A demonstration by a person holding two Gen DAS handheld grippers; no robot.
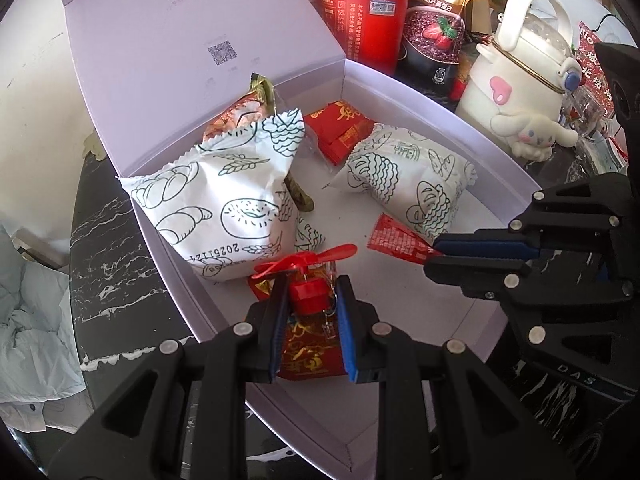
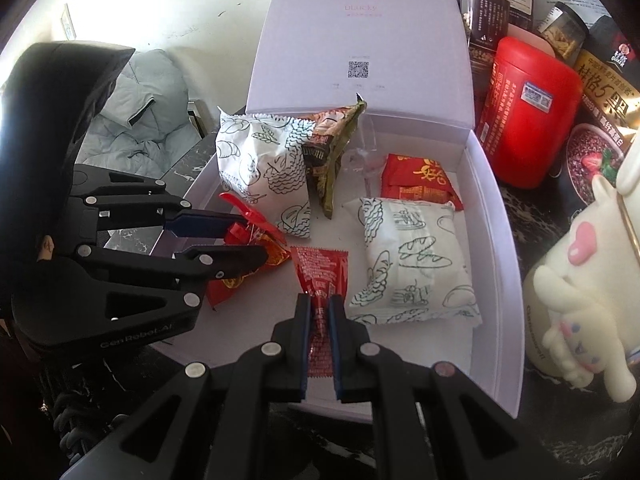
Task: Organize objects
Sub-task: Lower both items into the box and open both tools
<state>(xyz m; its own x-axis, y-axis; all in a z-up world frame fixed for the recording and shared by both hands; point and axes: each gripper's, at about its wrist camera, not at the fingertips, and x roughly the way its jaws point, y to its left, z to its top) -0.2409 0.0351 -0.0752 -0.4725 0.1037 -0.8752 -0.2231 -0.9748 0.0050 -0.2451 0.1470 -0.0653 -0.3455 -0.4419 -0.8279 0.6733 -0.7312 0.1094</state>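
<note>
Done: we count several snack packs already inside the box [image 2: 496, 208].
Left gripper [image 1: 310, 296]: we clamp the red fan toy [image 1: 306, 280].
Right gripper [image 2: 320, 320]: we pinch the red sachet [image 2: 320, 276].
Left to do: we judge both need releasing into the box.

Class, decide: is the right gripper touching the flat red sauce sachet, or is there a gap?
Touching. The right wrist view shows the right gripper with its blue-padded fingers closed on the flat red sauce sachet, pads pressing its lower end from both sides.

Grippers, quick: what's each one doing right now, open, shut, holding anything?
Left gripper: shut on the small red fan, over the open white box.
Right gripper: shut on the red sachet, over the same box.
</note>
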